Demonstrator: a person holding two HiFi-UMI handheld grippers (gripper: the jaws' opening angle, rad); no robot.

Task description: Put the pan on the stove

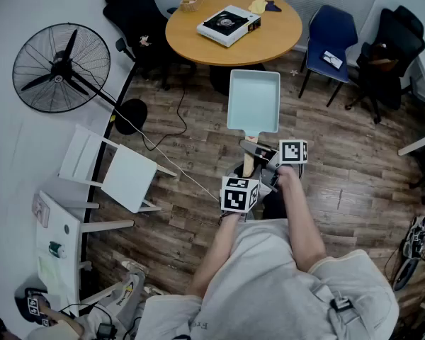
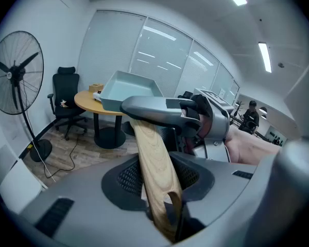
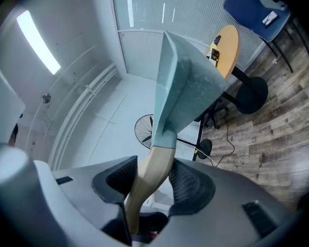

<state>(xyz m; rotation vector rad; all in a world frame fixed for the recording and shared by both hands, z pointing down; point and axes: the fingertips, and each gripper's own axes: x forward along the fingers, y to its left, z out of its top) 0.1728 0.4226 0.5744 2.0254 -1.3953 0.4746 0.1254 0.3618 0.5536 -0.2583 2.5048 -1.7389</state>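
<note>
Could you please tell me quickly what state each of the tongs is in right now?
Left tongs: closed on the wooden handle of the pan.
Right tongs: closed on the same handle, nearer the pan's body.

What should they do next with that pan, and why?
Probably carry the pan forward toward the stove on the round table. The left gripper and right gripper both clamp its wooden handle, and it hangs over the floor, short of the table.

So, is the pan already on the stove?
No, the pan hangs over the wooden floor, short of the round table where the stove lies.
</note>
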